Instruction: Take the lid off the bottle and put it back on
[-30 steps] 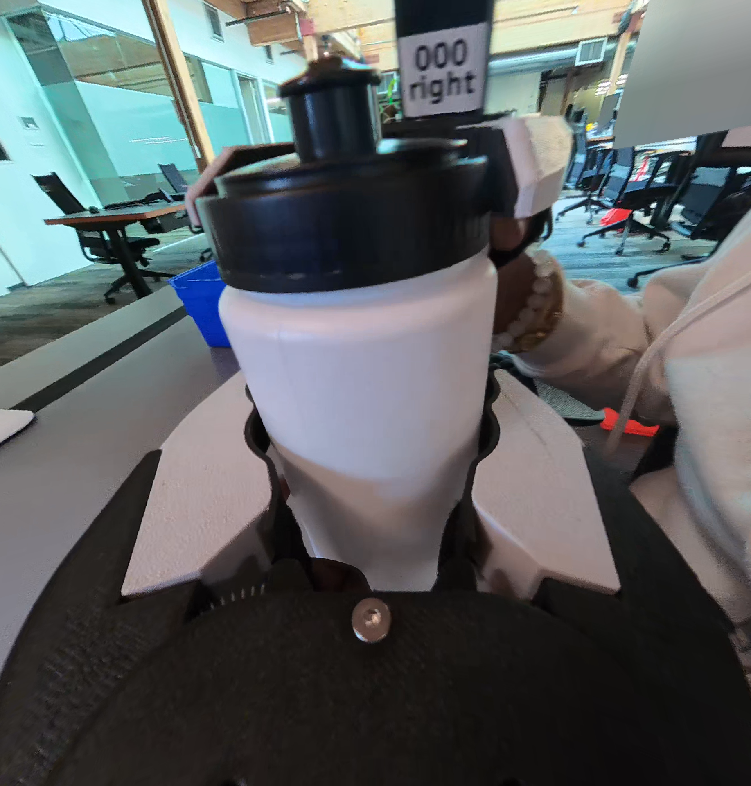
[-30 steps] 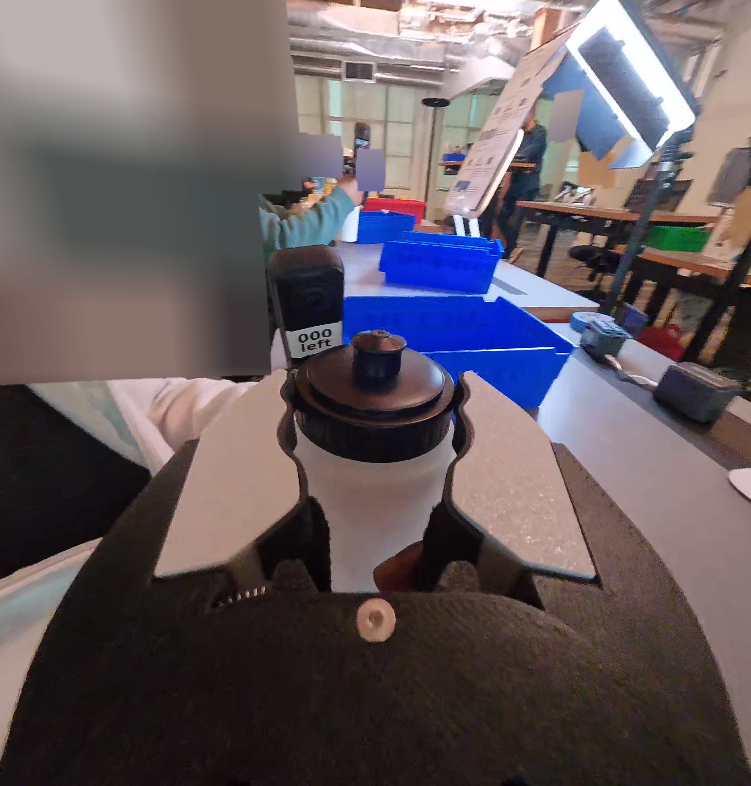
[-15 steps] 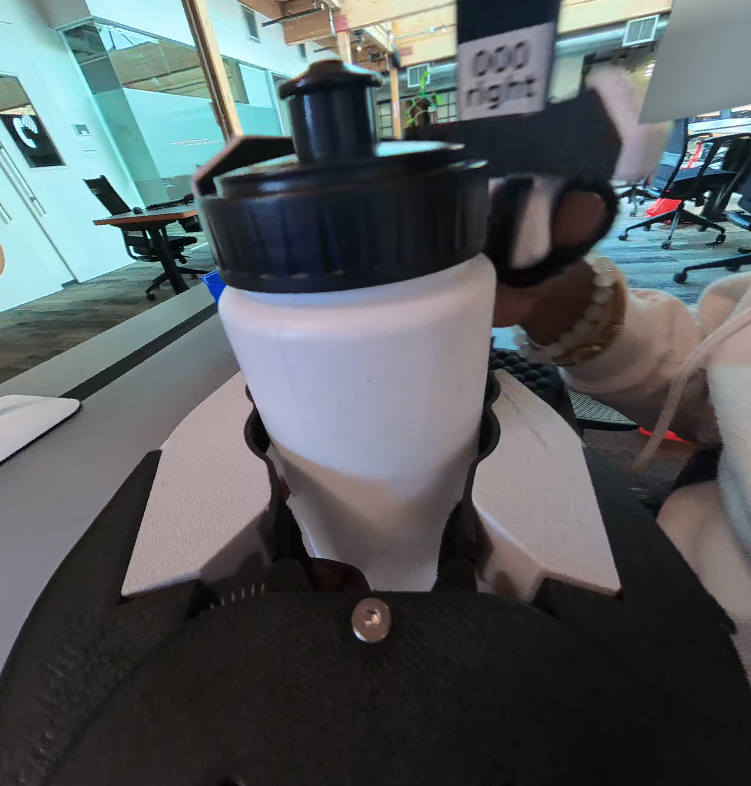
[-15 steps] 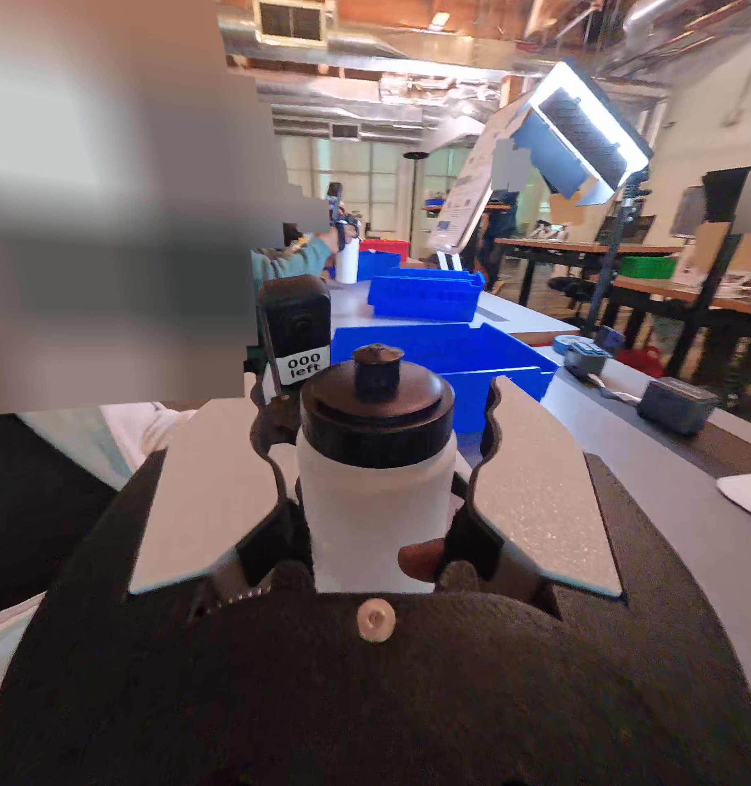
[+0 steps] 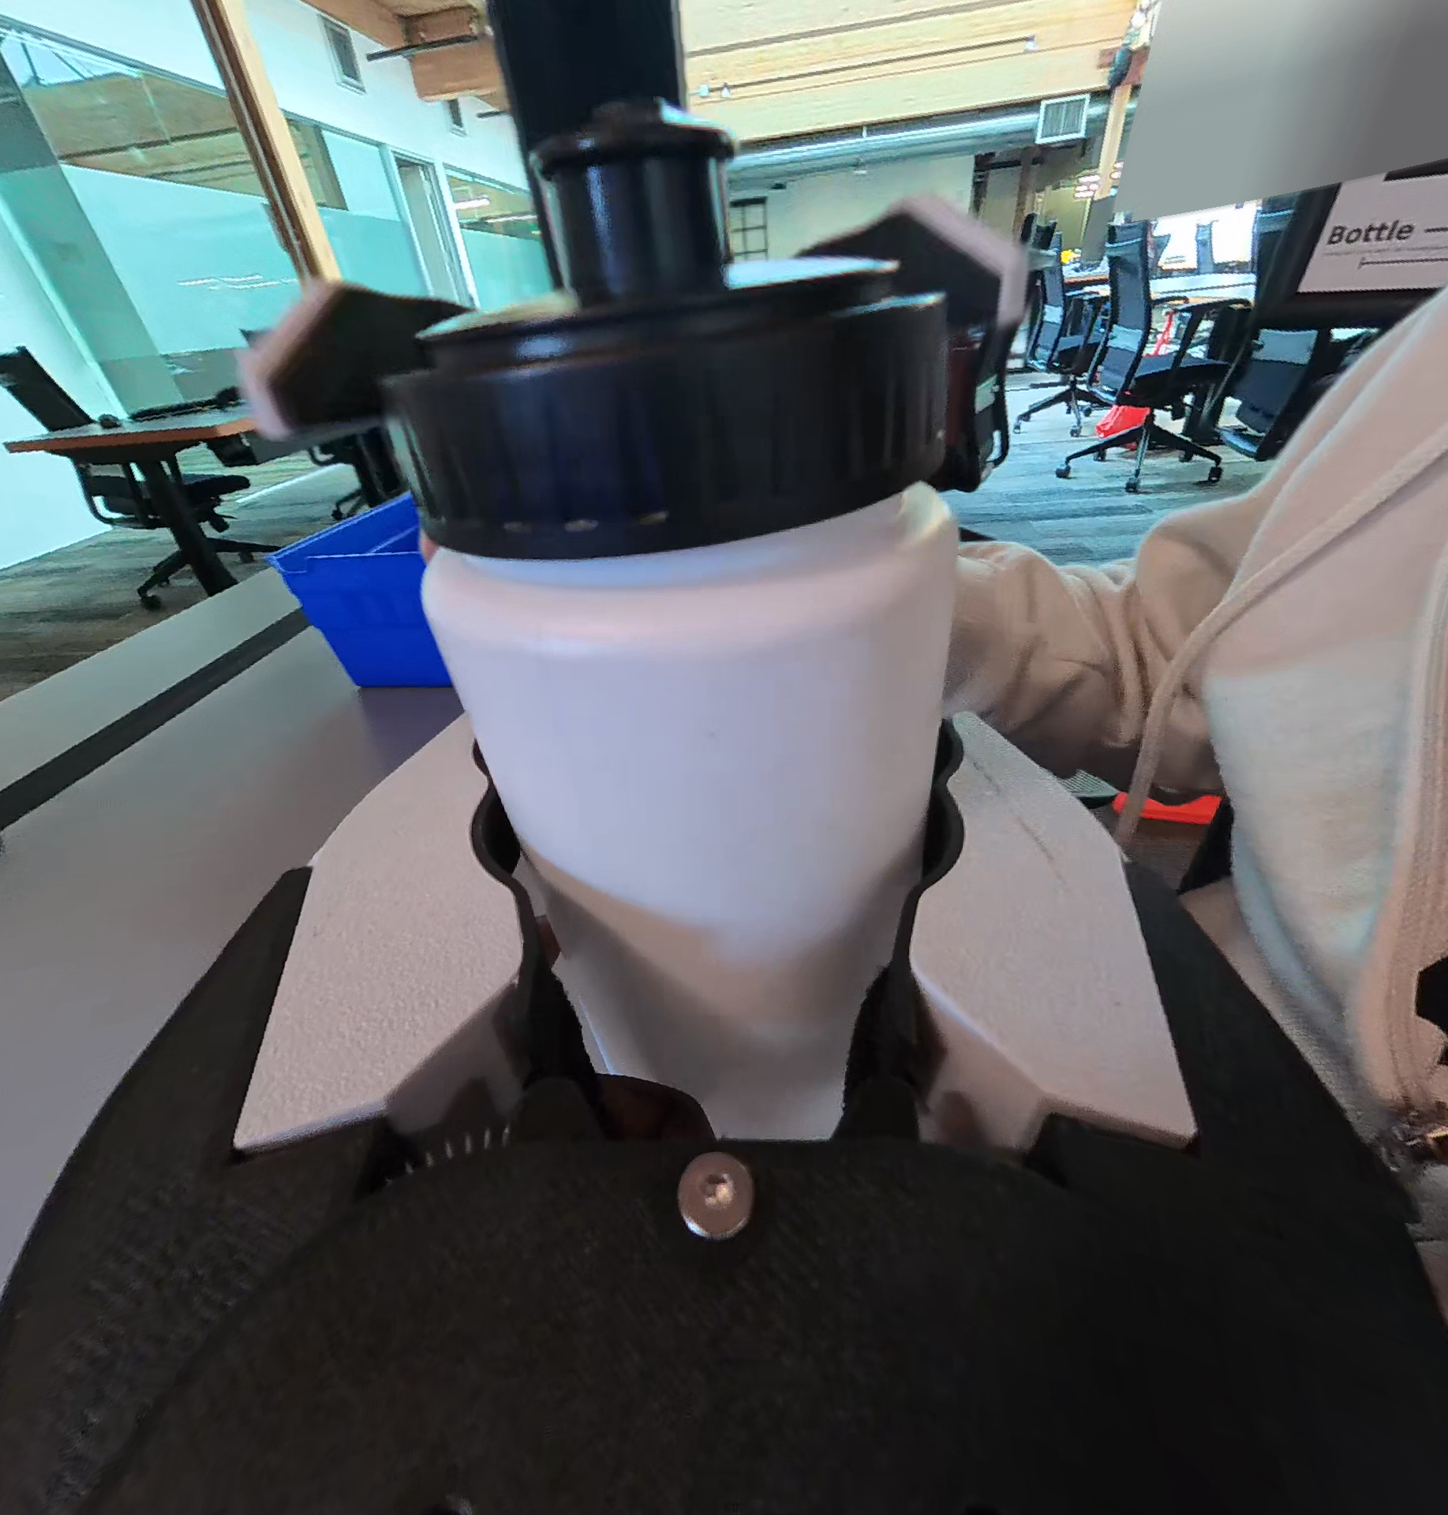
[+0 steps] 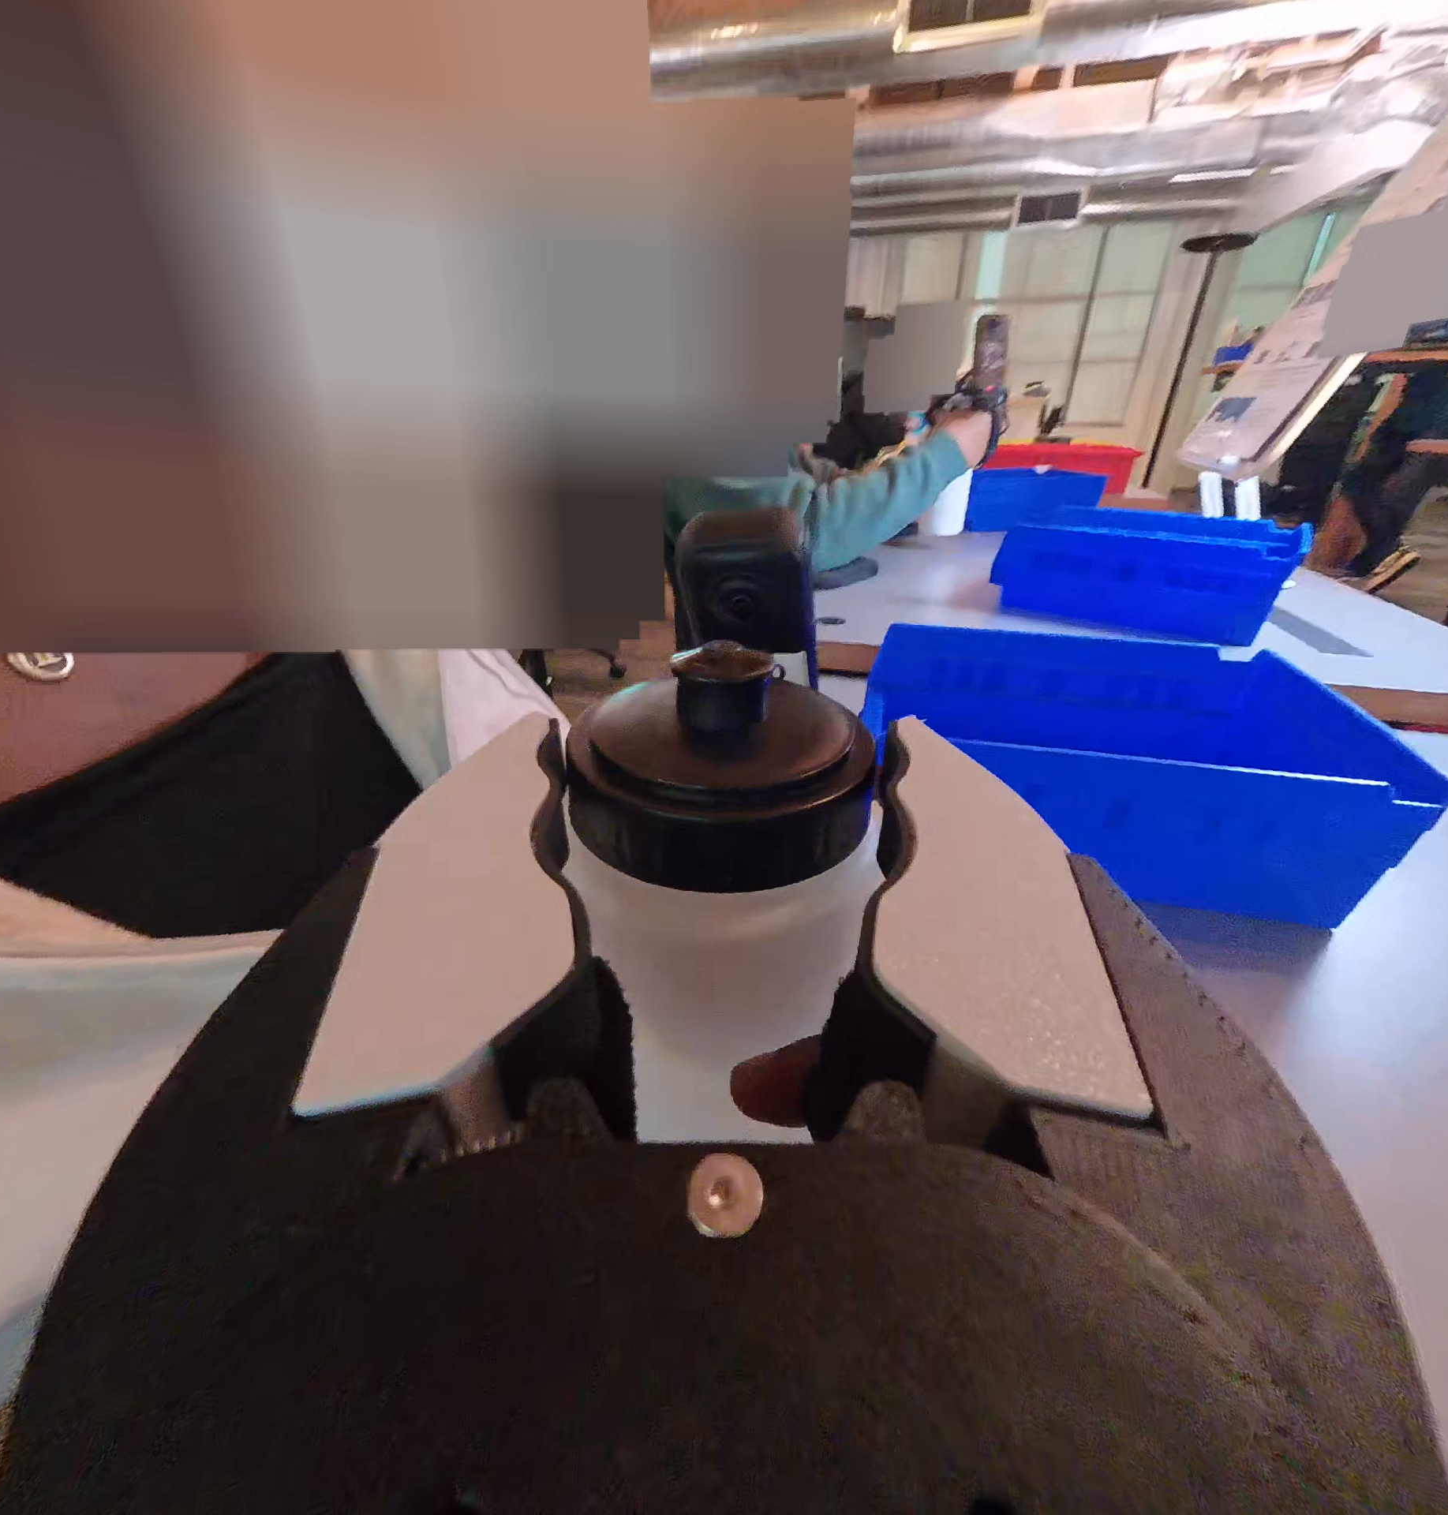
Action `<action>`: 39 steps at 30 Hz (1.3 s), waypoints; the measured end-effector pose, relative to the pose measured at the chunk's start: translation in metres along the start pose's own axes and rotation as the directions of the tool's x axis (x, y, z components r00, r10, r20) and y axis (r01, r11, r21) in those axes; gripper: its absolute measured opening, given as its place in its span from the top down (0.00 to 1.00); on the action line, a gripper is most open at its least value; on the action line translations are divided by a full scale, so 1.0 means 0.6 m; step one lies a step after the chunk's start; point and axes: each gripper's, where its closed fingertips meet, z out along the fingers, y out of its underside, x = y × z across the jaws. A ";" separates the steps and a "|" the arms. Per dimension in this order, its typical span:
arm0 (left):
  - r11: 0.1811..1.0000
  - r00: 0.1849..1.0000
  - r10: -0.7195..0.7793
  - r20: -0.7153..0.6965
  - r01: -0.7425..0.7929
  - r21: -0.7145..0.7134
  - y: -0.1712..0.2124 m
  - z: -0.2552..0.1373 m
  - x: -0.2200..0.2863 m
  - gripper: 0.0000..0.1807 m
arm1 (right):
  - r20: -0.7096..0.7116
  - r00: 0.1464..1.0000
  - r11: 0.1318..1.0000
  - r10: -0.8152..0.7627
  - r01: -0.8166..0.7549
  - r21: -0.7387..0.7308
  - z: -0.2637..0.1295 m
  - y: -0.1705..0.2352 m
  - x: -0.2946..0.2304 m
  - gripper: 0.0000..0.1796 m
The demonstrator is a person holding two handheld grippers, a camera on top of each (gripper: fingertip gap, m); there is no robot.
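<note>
A white bottle [image 5: 696, 738] with a black screw lid [image 5: 671, 426] and spout stands upright between my two grippers. My left gripper [image 5: 716, 762] is shut on the bottle's body below the shoulder. My right gripper [image 6: 720, 738] is level with the lid [image 6: 720, 820], with a finger pressed against each side of it. Its fingertips [image 5: 310, 369] show on both sides of the lid in the left wrist view. The lid sits on the bottle [image 6: 720, 967]. The bottle's base is hidden.
A blue bin [image 6: 1155, 803] stands on the grey table [image 6: 1319, 1025] just right of the bottle, with more blue bins behind it. Another blue bin [image 5: 360, 607] is beyond the bottle in the left view. A person's cream sleeve [image 5: 1114, 656] is close on the right. Tip to tip, the grippers are about 8 centimetres apart.
My right gripper held the lid a second ago, opened off it half a second ago, swung round, and is shut on it again. My left gripper has kept its hold on the bottle.
</note>
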 end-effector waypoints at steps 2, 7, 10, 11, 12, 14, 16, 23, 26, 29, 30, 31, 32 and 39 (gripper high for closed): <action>1.000 0.999 0.009 0.037 -0.009 -0.003 0.001 -0.002 -0.008 0.45 | -0.102 0.995 0.996 0.007 0.003 0.094 -0.008 -0.018 0.015 0.50; 1.000 0.988 0.019 0.155 -0.016 -0.020 0.004 -0.002 -0.035 0.45 | -0.410 0.910 0.997 -0.060 0.077 0.025 -0.014 -0.021 0.026 0.48; 1.000 0.985 0.022 0.173 -0.018 -0.025 0.005 -0.003 -0.040 0.45 | -0.564 0.812 0.989 -0.150 0.119 -0.093 -0.014 -0.007 0.036 0.55; 1.000 0.985 0.022 0.170 -0.017 -0.025 0.005 -0.003 -0.039 0.45 | -0.572 0.801 0.984 -0.176 0.125 -0.127 -0.012 -0.003 0.037 0.60; 1.000 0.986 0.019 0.166 -0.015 -0.024 0.005 -0.004 -0.039 0.45 | -0.568 0.803 0.983 -0.181 0.123 -0.139 -0.010 -0.002 0.038 0.61; 1.000 0.991 0.014 0.135 -0.012 -0.020 0.004 -0.005 -0.034 0.45 | -0.514 0.846 0.987 -0.142 0.084 -0.133 -0.008 -0.001 0.035 0.61; 1.000 0.995 0.010 0.100 -0.008 -0.016 0.004 -0.005 -0.027 0.45 | -0.428 0.896 0.989 -0.117 0.065 -0.133 -0.008 -0.001 0.029 0.61; 1.000 0.994 -0.027 -0.111 0.026 -0.009 0.003 -0.006 0.021 0.47 | -0.063 0.993 0.983 -0.097 0.086 -0.159 -0.001 0.002 -0.013 0.61; 1.000 0.988 -0.005 -0.152 0.005 -0.004 0.002 -0.006 0.035 0.47 | 0.047 0.992 0.977 -0.121 0.127 -0.171 0.003 0.002 -0.030 0.61; 1.000 0.995 -0.016 -0.099 0.016 0.001 0.002 -0.006 0.021 0.47 | 0.005 0.994 0.980 -0.112 0.111 -0.164 0.002 0.001 -0.019 0.60; 1.000 0.997 -0.018 -0.070 0.018 0.001 0.002 -0.006 0.013 0.47 | -0.041 0.993 0.983 -0.115 0.107 -0.147 0.000 -0.002 -0.011 0.61; 1.000 0.999 -0.016 -0.033 0.016 -0.003 0.003 -0.006 0.005 0.47 | -0.109 0.988 0.990 -0.113 0.102 -0.101 -0.002 -0.011 -0.002 0.56; 1.000 1.000 -0.011 0.005 0.011 -0.008 0.004 -0.006 -0.004 0.47 | -0.181 0.978 0.994 -0.101 0.093 -0.054 -0.007 -0.020 0.004 0.50; 1.000 0.996 -0.009 0.087 0.011 -0.021 0.007 -0.005 -0.022 0.47 | -0.473 0.872 0.990 -0.126 0.078 -0.120 -0.007 0.006 0.025 0.59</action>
